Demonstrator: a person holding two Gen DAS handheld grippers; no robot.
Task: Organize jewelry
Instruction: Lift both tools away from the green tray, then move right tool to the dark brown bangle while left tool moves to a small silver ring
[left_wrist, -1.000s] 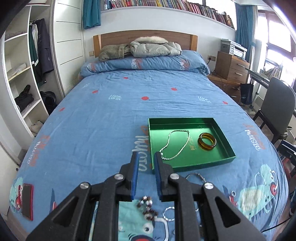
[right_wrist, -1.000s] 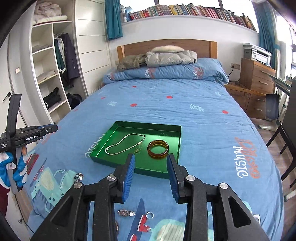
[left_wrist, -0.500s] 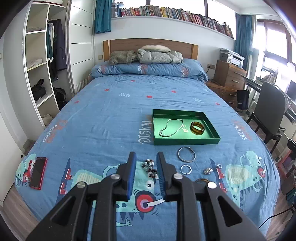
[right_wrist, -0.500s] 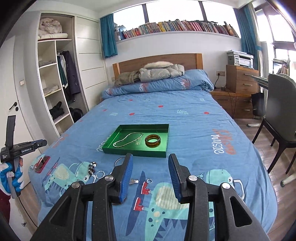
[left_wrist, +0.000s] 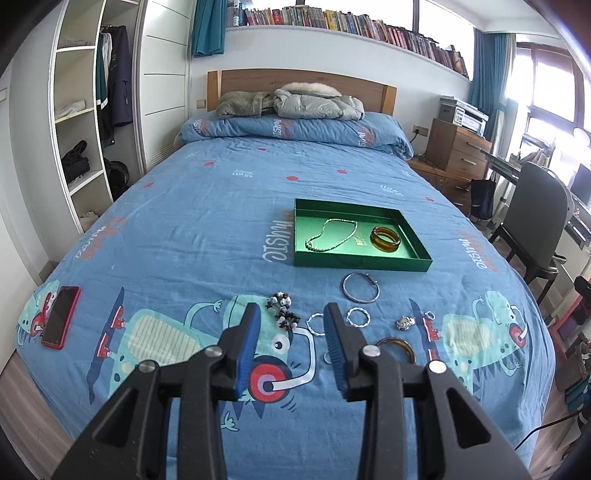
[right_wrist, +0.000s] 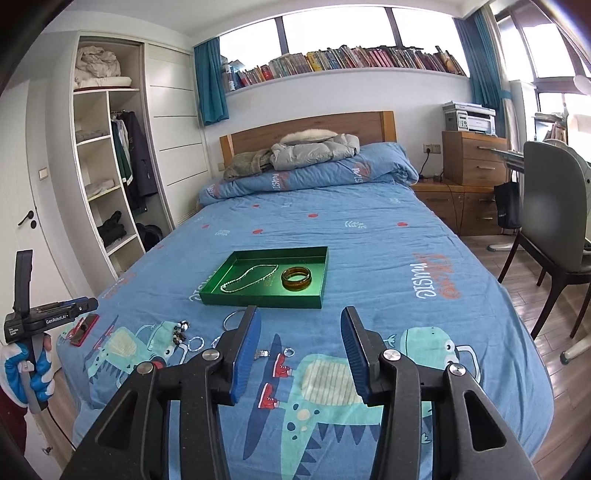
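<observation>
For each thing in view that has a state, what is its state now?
left gripper: jaws opening, nothing between them
right gripper: jaws opening, nothing between them
green tray: open, holds necklace and amber bangle
wardrobe: open shelves
phone: screen dark

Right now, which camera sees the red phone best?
The left wrist view: the phone lies whole and unblocked on the bed's left edge, screen up. In the right wrist view it is small, low at the left, partly behind the other gripper's body.
</observation>
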